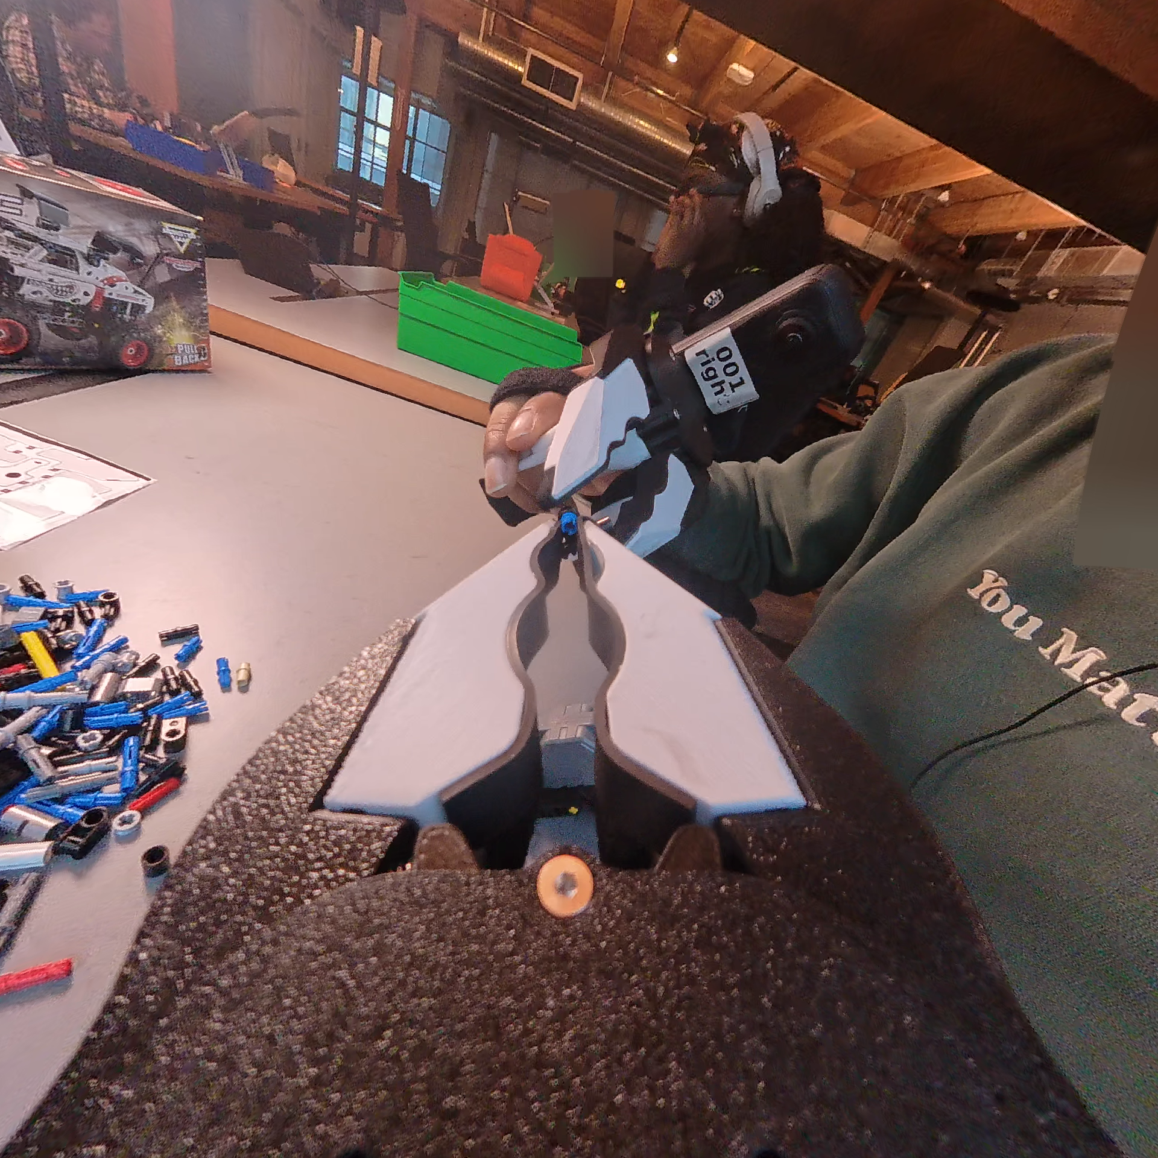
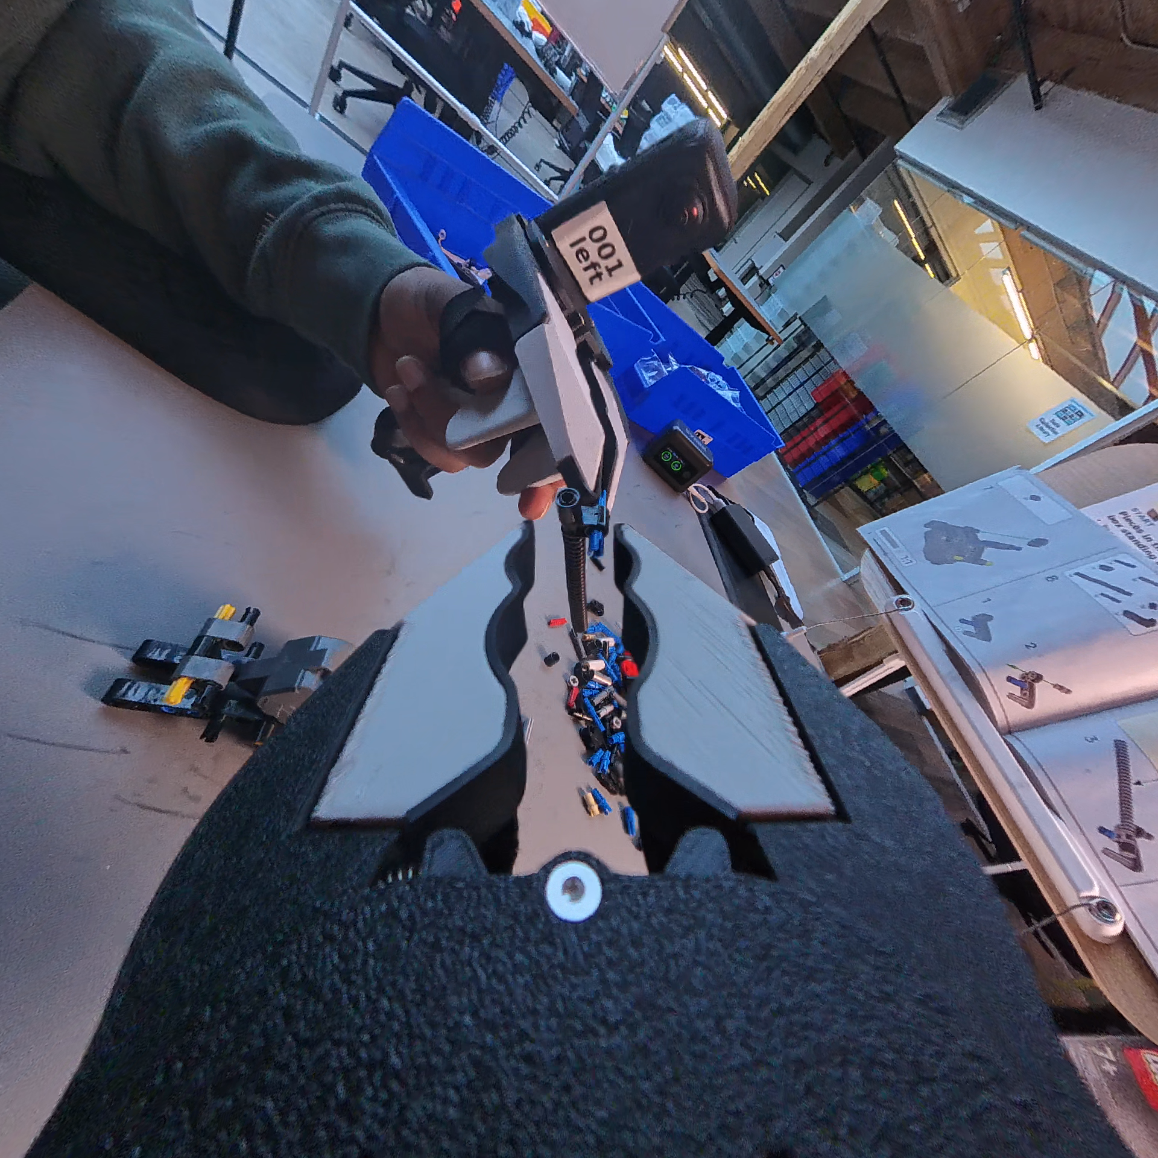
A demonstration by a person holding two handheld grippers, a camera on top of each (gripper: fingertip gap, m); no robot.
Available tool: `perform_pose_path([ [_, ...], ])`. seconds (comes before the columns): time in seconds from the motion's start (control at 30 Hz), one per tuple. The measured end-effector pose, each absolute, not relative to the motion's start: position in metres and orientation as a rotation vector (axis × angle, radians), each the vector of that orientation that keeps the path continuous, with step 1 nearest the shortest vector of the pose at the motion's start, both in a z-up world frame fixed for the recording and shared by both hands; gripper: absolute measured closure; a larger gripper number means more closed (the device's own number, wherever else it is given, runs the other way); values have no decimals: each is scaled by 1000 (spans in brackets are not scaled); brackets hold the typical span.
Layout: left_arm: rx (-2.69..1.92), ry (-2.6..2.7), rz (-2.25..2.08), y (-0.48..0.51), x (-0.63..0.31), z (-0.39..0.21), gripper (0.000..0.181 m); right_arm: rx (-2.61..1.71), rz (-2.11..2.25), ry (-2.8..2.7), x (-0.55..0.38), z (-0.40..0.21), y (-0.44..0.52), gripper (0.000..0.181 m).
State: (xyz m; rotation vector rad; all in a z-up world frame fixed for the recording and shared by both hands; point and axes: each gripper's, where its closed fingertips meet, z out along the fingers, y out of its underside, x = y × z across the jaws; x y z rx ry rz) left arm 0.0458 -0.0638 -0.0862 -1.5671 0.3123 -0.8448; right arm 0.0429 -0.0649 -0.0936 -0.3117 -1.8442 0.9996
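A small black-and-blue building-toy assembly (image 1: 567, 529), a ribbed black axle with a black connector and blue pin at its top, is pinched at the very tips of the left hand-held gripper (image 1: 569, 539), whose fingers are closed on it. In the right wrist view the same assembly (image 2: 579, 551) hangs from the left hand-held gripper's tips (image 2: 595, 501) above the table (image 2: 156, 501), and sits in the gap between the parted fingers of the right hand-held gripper (image 2: 573, 551), which stands open around the axle without clearly touching it. In the left wrist view the right hand-held gripper (image 1: 573, 495) meets the assembly tip to tip. Below the assembly on the table lies a pile of blue, black and grey loose pieces (image 2: 601, 695). To the left of that pile rests a partly built black, grey and yellow model (image 2: 213, 677); to its right stands an open instruction booklet (image 2: 1027, 626).
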Motion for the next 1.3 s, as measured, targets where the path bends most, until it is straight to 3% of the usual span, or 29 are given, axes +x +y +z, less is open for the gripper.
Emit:
perform_pose_path([
  [0.5, -1546, 278, -831, -60, 49, -75, 179, -326, 1049, -1772, 43, -81, -60, 167],
  [0.63, -1418, 141, -752, -78, -12, -44, 179, -449, 1014, -1747, 50, -84, -15, 168],
  [1.0, -2045, 256, 9, 5, -66, -180, 177, -455, 968, -1754, 35, -101, -8, 167],
  [1.03, -2056, 265, -6, 11, -63, -185, 176, -447, 967, -1742, 35, -101, -9, 167],
  [1.13, -1991, 276, -186, 15, -42, -175, 152, -469, 1090, -1706, 40, -96, -15, 167],
  [1.3, -1762, 394, -480, -11, 7, -122, 149, -584, 1516, -1619, 51, -80, -15, 166],
])
